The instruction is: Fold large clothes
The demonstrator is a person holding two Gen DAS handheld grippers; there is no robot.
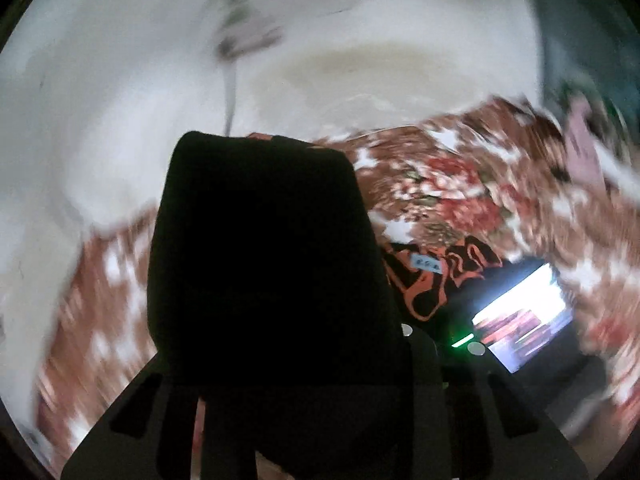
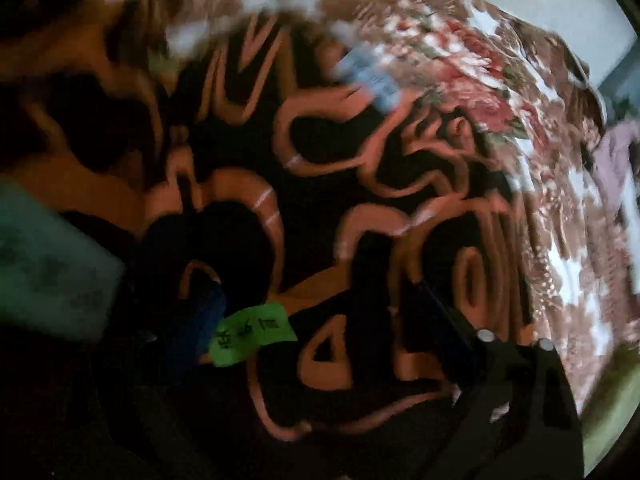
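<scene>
Matt black cloth garment (image 2: pixel 360 208) with orange print lies on a soft, floral-patterned fabric bedspread (image 2: pixel 500 80).

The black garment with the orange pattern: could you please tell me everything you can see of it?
The garment is black cloth printed with thick orange looping lines. It lies spread on a brown floral bedspread, filling most of the right wrist view. A green tag with dark writing and a pale blue label sit on it. In the left wrist view, black cloth rises from the left tool and hides its fingers; whether this belongs to the garment is unclear. The pictures are blurred.
</scene>
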